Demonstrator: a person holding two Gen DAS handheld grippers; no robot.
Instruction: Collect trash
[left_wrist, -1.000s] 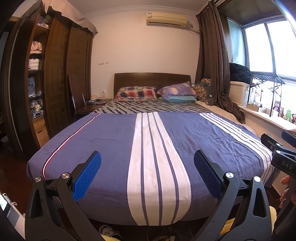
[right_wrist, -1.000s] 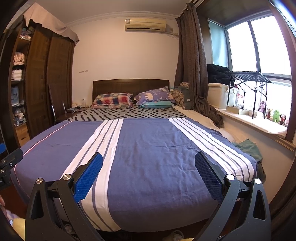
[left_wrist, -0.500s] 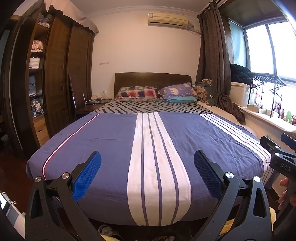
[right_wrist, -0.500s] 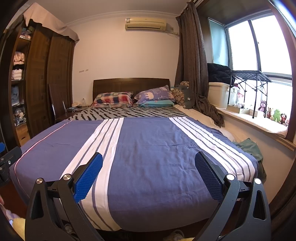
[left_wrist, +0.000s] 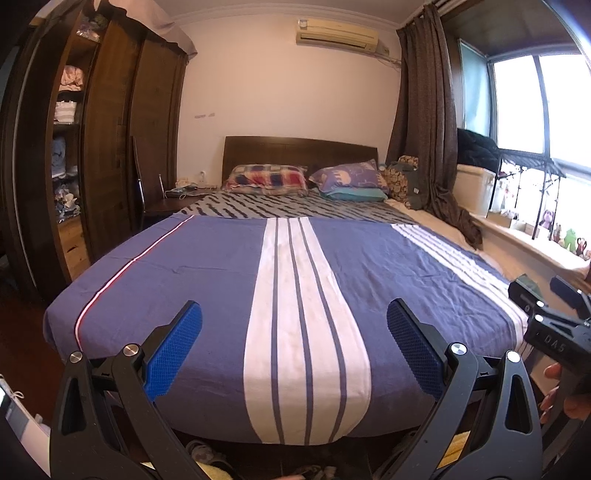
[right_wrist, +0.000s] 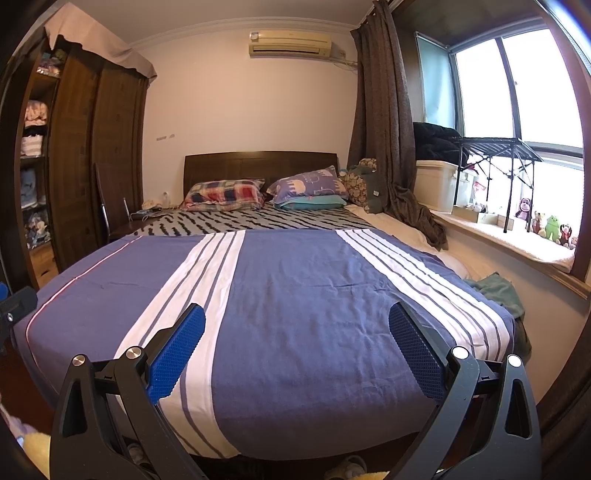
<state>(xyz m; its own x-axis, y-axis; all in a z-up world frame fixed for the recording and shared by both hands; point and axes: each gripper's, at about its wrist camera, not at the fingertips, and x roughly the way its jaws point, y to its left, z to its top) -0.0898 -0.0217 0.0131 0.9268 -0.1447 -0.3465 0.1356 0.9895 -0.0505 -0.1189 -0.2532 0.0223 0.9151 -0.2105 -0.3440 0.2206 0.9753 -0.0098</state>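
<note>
No trash shows on the bed in either view. My left gripper (left_wrist: 293, 325) is open and empty, held at the foot of a bed with a blue and white striped cover (left_wrist: 221, 273). My right gripper (right_wrist: 297, 328) is open and empty, also at the foot of the same cover (right_wrist: 295, 280), further right. The right gripper's body shows at the right edge of the left wrist view (left_wrist: 550, 332). The left gripper's body shows at the left edge of the right wrist view (right_wrist: 16, 306).
Two pillows (left_wrist: 267, 179) lie by the headboard. A dark wardrobe (left_wrist: 110, 147) stands left, with a chair (left_wrist: 142, 192) beside it. A window sill with toys (right_wrist: 546, 225), a storage box (right_wrist: 437, 184) and a curtain (right_wrist: 388, 129) are right. A green cloth (right_wrist: 498, 291) lies beside the bed. Shoes (left_wrist: 203, 452) lie under the foot.
Both grippers have drifted slightly, so the room sits a touch differently in view. Both stay open and empty.
</note>
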